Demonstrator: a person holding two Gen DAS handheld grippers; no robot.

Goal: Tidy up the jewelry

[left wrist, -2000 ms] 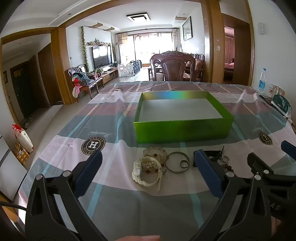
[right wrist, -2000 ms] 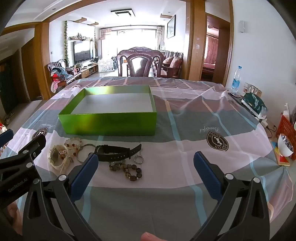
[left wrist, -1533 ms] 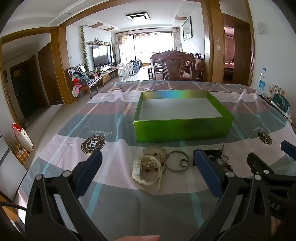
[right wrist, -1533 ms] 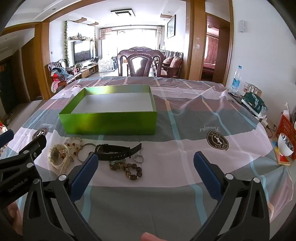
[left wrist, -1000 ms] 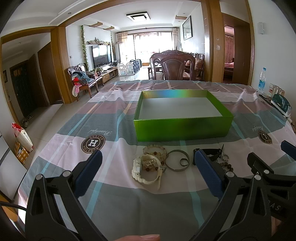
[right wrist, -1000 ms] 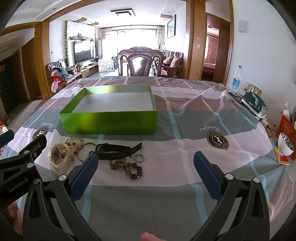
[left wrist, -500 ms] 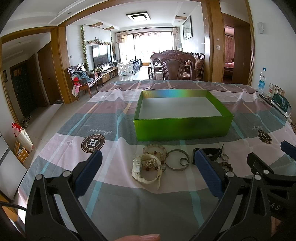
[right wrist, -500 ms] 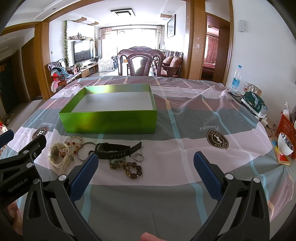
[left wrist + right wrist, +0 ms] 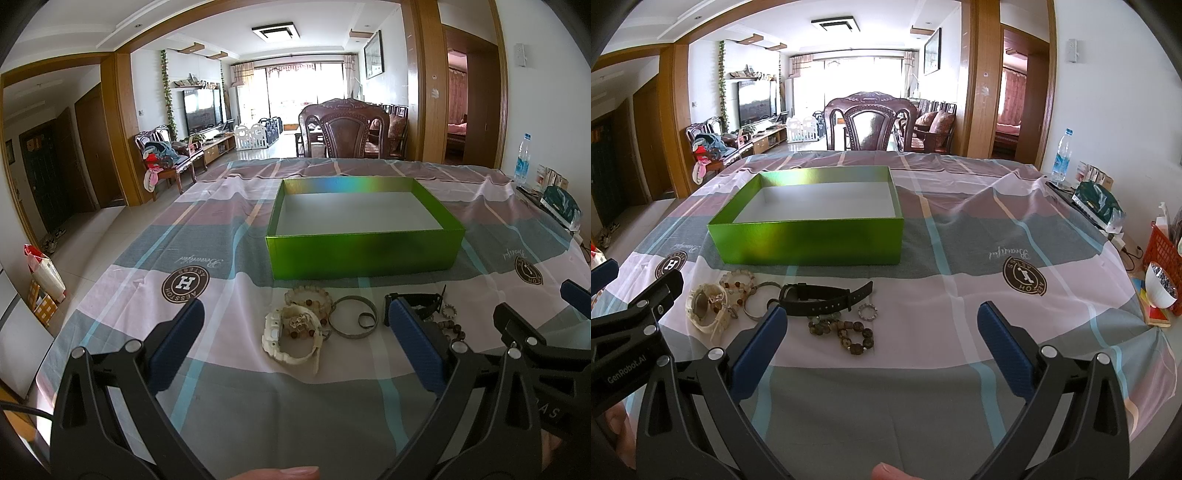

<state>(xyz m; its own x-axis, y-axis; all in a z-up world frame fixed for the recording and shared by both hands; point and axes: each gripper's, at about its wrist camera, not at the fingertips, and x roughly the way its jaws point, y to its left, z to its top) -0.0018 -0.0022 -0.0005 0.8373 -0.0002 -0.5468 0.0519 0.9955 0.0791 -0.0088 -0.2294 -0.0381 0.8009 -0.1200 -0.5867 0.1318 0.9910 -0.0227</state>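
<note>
A green open box (image 9: 364, 251) (image 9: 812, 242) with a white bottom stands empty on the checked tablecloth. In front of it lies a row of jewelry: a cream watch (image 9: 291, 338) (image 9: 705, 306), a pale bead bracelet (image 9: 308, 295) (image 9: 738, 282), a metal bangle (image 9: 352, 321) (image 9: 757, 306), a black watch (image 9: 417, 301) (image 9: 823, 297), a small sparkly ring (image 9: 868, 313) and a brown bead bracelet (image 9: 846, 332). My left gripper (image 9: 293, 341) hovers open just short of the cream watch. My right gripper (image 9: 882, 339) is open near the brown beads. Neither holds anything.
A carved wooden chair (image 9: 866, 123) stands behind the table's far edge. At the right edge are a water bottle (image 9: 1062, 155), a green bag (image 9: 1097, 201), a red basket (image 9: 1165, 247) and a white bowl (image 9: 1161, 290). The left gripper's body (image 9: 631, 332) shows in the right wrist view.
Both views have crept slightly forward toward the jewelry row. Nothing on the table has moved, and both grippers have stayed open.
</note>
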